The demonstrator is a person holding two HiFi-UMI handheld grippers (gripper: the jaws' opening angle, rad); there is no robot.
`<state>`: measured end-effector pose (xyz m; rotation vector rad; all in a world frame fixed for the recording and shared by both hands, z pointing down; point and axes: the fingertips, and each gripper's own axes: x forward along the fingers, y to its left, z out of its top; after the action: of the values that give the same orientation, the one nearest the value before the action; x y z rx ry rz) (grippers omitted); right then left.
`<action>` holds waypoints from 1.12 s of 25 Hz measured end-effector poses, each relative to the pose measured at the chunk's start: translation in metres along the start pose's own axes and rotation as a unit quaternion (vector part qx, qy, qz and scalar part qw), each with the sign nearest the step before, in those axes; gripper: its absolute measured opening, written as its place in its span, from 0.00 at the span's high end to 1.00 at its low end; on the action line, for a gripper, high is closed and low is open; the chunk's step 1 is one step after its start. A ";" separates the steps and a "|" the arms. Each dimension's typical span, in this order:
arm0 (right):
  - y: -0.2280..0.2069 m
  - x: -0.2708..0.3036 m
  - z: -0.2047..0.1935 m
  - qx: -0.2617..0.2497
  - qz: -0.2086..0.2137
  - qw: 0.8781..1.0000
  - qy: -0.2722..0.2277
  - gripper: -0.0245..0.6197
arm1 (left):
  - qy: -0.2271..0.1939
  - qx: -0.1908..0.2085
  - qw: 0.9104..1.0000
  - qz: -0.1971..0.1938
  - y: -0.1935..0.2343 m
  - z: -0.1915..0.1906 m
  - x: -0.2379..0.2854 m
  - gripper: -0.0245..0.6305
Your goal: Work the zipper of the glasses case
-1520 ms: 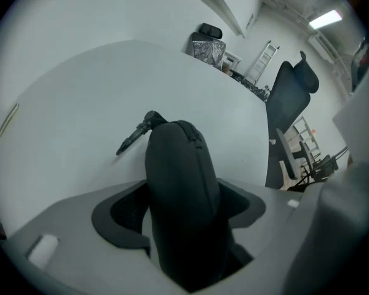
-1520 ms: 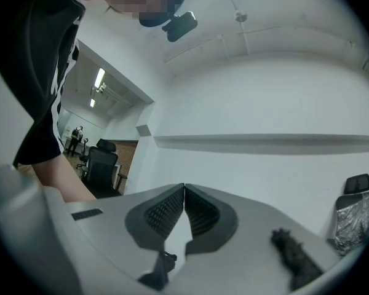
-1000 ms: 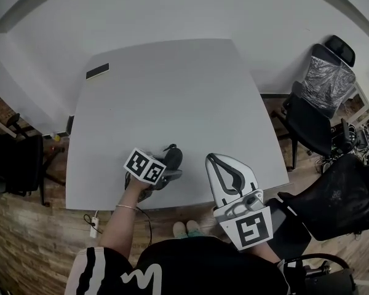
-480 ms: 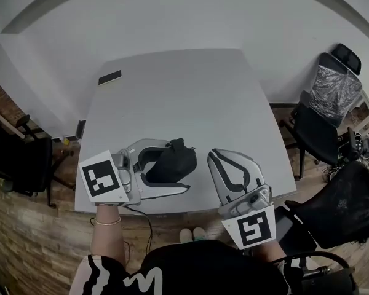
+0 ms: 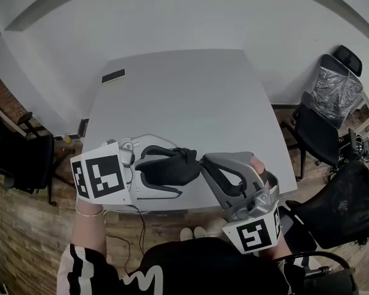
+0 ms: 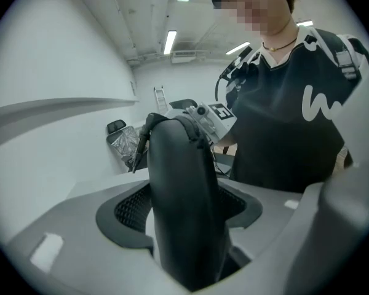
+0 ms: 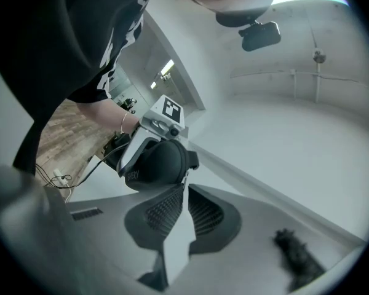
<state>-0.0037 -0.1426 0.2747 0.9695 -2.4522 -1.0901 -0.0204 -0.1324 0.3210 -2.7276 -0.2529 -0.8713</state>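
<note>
The black glasses case [image 5: 167, 166] is lifted above the near edge of the grey table [image 5: 184, 97], lying sideways in my left gripper [image 5: 181, 169], which is shut on it. In the left gripper view the case [image 6: 184, 214] stands up between the two grey jaws, and its zipper pull [image 6: 137, 155] hangs loose at the top left. My right gripper [image 5: 204, 163] comes in from the right with its jaws together. Its tips [image 7: 184, 186] sit right at the end of the case [image 7: 157, 165]. I see nothing between them.
A small dark flat object [image 5: 113, 77] lies at the table's far left corner. Black office chairs [image 5: 320, 121] stand to the right and another chair [image 5: 18, 158] to the left. A cable hangs below the table's near edge.
My left gripper has swung out to the left and lifted the case off the table. The right gripper has moved up and left until its tips reach the case's end.
</note>
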 end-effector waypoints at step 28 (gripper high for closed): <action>-0.017 -0.009 0.051 -0.066 -0.027 0.992 -0.103 0.95 | -0.222 -0.035 0.970 0.091 0.009 0.050 0.012 0.55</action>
<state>-0.0143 -0.1167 0.2282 0.9296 -2.4866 -1.4162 0.0180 -0.1249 0.2871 -2.9232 -0.0534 -0.2175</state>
